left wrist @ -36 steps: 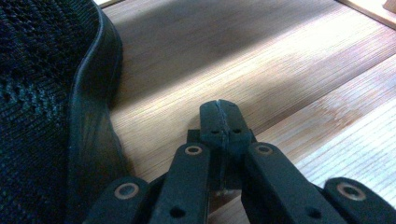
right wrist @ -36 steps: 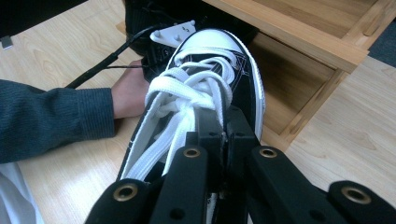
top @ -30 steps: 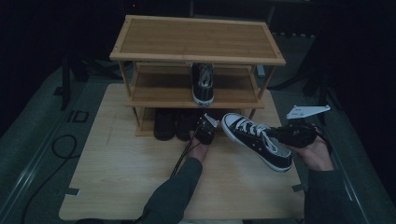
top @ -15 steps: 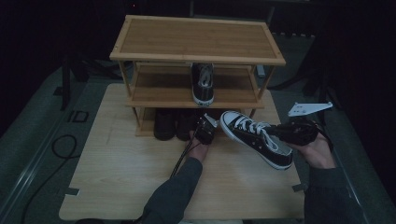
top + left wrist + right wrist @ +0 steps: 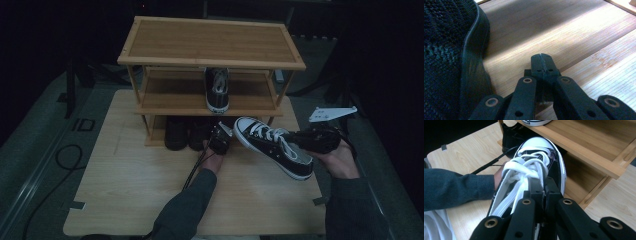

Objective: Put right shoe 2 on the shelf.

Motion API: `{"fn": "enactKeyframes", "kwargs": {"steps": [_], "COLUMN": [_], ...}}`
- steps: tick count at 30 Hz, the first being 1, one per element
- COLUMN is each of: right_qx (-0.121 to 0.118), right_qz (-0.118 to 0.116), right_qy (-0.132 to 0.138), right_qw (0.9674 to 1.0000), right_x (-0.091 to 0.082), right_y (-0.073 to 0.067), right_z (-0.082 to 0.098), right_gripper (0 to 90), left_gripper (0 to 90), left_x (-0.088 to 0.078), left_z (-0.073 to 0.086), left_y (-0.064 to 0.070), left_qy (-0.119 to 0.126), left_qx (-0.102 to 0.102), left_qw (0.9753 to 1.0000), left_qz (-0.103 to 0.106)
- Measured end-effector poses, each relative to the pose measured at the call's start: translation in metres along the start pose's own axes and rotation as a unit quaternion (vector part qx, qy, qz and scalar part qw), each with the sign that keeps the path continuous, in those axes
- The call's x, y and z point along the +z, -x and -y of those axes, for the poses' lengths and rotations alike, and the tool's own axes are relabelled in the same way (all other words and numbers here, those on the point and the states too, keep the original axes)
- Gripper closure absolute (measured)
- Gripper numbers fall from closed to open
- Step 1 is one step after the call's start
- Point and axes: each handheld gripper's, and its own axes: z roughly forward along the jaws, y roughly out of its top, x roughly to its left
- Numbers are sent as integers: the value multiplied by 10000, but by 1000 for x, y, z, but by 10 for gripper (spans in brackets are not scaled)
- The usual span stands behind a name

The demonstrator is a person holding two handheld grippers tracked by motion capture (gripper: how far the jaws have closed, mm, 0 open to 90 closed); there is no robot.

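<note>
The black sneaker (image 5: 272,145) is being held off the worktop (image 5: 125,200) by the right claw (image 5: 545,185), clamped on its collar, and should be kept level for shelving beside the rack (image 5: 210,65), while the left claw (image 5: 543,63) is being kept closed, empty.

The setting reads as a staged recording space, not a lived-in home. A light wood tabletop (image 5: 125,190) stands in a dark room with black surroundings on all sides. Tape tabs mark the tabletop edges near its front corners. A black cable (image 5: 45,165) runs loose across the grey floor (image 5: 30,150) at the left. Stand legs are visible in the dim background behind the furniture. The domestic element is a three-tier bamboo shoe rack (image 5: 210,42) placed on the tabletop, holding a black-and-white sneaker (image 5: 217,90) on its middle shelf and dark shoes (image 5: 187,132) on its bottom tier.
</note>
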Motion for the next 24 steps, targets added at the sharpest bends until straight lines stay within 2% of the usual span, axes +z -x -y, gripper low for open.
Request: {"fn": "enactKeyframes", "kwargs": {"steps": [16,24], "right_qx": [9,48], "right_qz": [17,112], "right_qy": [222,333], "right_qw": [9998,9994], "right_x": [-3,-3], "right_y": [3,7], "right_z": [-12,-19], "right_gripper": [883,883], "left_gripper": [900,900], "left_x": [0,0], "left_z": [0,0], "left_y": [0,0], "left_qy": [11,2], "left_qx": [-5,-3], "left_qw": [10000,10000], "left_qz": [-50,-40]}}
